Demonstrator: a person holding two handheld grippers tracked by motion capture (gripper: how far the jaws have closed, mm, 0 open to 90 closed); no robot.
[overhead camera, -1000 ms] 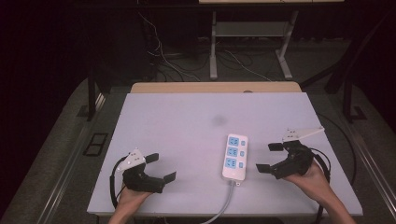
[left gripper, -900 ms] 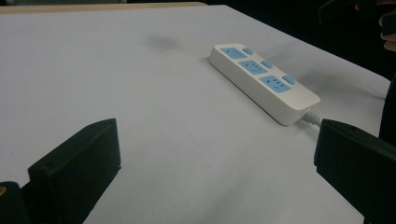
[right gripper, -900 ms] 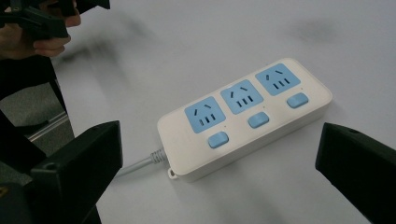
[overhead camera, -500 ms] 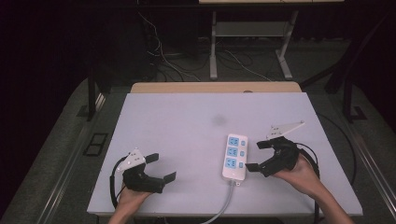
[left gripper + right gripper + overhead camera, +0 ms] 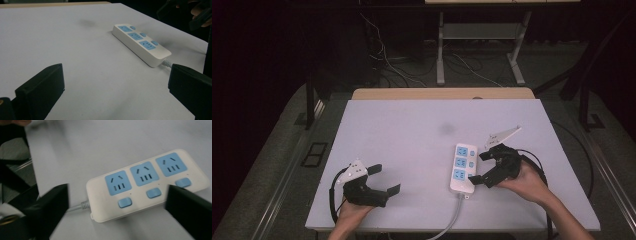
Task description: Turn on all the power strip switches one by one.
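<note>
Here a white power strip (image 5: 462,169) lies flat on the white table (image 5: 412,135), right of centre and toward the near edge, sockets facing up. Its long axis runs near to far, tilted slightly; the cord (image 5: 451,222) leaves the near end and drops over the near edge, so the free end points away from the person. Three blue sockets (image 5: 144,174) sit in a row along the strip, each with a small blue switch (image 5: 124,202) on the side toward the right gripper.

The right gripper (image 5: 484,167) hovers just beside the strip's right edge, jaws spread wide. In the right gripper view they flank the strip's two ends, which suggests an approach to grasp it or press a switch; no contact is evident.

The left gripper (image 5: 384,180) rests low near the left near corner, well apart from the strip, jaws likewise apart and holding nothing, apparently waiting.
</note>
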